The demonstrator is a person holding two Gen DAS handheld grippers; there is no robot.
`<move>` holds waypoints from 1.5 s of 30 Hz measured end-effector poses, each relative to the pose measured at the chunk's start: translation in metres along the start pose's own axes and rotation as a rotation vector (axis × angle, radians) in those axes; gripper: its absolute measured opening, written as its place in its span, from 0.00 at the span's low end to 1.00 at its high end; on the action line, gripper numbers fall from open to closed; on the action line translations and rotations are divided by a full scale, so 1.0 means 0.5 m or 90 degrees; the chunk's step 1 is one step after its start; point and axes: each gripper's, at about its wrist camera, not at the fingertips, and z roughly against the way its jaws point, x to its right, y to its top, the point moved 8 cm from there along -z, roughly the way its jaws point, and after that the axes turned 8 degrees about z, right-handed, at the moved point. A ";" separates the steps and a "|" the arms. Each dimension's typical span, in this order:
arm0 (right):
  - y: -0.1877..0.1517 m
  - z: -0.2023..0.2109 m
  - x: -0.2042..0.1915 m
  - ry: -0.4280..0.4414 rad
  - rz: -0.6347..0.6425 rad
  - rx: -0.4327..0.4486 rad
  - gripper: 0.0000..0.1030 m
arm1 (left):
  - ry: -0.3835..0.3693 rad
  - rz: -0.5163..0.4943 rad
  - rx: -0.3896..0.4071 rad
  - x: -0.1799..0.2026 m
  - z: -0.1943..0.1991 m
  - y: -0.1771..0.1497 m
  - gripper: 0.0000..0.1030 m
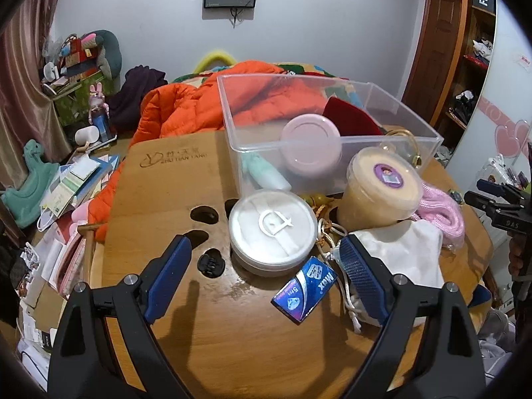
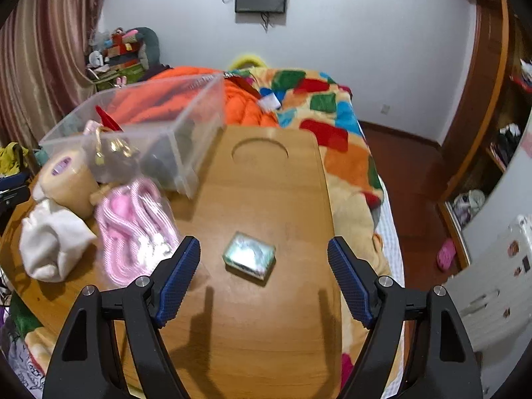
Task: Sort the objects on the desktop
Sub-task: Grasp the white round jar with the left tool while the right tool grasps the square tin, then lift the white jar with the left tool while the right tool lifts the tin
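My left gripper (image 1: pixel 265 243) is open above a white round lidded tub (image 1: pixel 272 219), its fingers standing either side of the tub without touching. A blue "Max" packet (image 1: pixel 306 290) lies just in front. Behind stand a yellow tub (image 1: pixel 379 189) and a clear plastic bin (image 1: pixel 332 139) holding a pink-lidded jar (image 1: pixel 311 146). My right gripper (image 2: pixel 264 247) is open over a small shiny green box (image 2: pixel 249 256) lying on the wooden table (image 2: pixel 266 183); its pads are clear of the box. A pink knitted piece (image 2: pixel 133 222) and a white pouch (image 2: pixel 50 239) lie to its left.
An orange jacket (image 1: pixel 186 106) and a patchwork blanket (image 2: pixel 332 113) lie on the bed behind the table. A black clip (image 1: pixel 209 262) sits by holes in the tabletop. Papers (image 1: pixel 73 179) pile up left of the table. The right gripper's body (image 1: pixel 495 206) shows at the left wrist view's right edge.
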 end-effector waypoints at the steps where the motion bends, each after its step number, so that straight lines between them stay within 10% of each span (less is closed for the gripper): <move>1: -0.004 -0.003 0.001 0.000 -0.005 -0.001 0.74 | 0.002 0.000 -0.001 0.001 -0.006 0.000 0.89; 13: -0.019 -0.037 -0.002 -0.008 -0.010 -0.014 0.72 | 0.020 -0.003 -0.020 0.014 -0.060 0.000 0.89; 24: -0.018 -0.063 -0.011 0.015 -0.007 -0.024 0.37 | 0.014 0.012 -0.024 0.016 -0.078 0.013 0.65; 45: 0.034 -0.002 -0.011 0.055 -0.029 0.030 0.36 | 0.004 0.022 0.016 0.010 -0.006 0.009 0.64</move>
